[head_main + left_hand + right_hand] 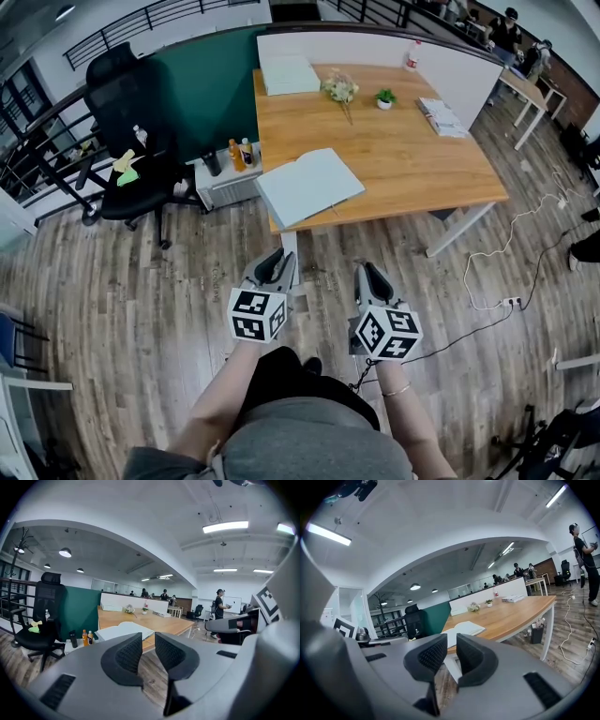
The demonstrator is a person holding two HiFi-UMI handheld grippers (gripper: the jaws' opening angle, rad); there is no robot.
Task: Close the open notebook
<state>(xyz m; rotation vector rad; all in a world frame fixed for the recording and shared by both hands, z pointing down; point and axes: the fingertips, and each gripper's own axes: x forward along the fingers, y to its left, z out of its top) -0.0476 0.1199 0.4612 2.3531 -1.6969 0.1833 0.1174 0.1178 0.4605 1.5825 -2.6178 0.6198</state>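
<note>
Wood-plank flooring (141, 309) is spread through an open office, and a wooden desk (412, 159) is set ahead of both grippers, with a green partition (211, 89) at its left side. The left gripper (272, 266) and the right gripper (375, 277) are held side by side over the floor, near each other, short of the desk's near edge and aimed toward it with a slight downward tilt. In the left gripper view the jaws are seen drawn to a narrow gap, with nothing between them. The same is shown in the right gripper view: a narrow gap, and nothing gripped. The open notebook (309, 186) is laid flat with its pages up at the desk's near left corner, ahead of the space between the two grippers and rather nearer the left one, well apart from both. Beyond the notebook, farther from the grippers, a bunch of flowers (340, 89) and a small potted plant (384, 97) are placed on the desktop, and a stack of papers (441, 115) is set ahead of the right gripper toward its right. Ahead and to the left of the left gripper, a black office chair (131, 112) is parked, and two small bottles (239, 153) are stood on a low white cabinet (230, 187) beside the desk. A white cable (525, 253) is trailed across the floor to the right of the right gripper.
</note>
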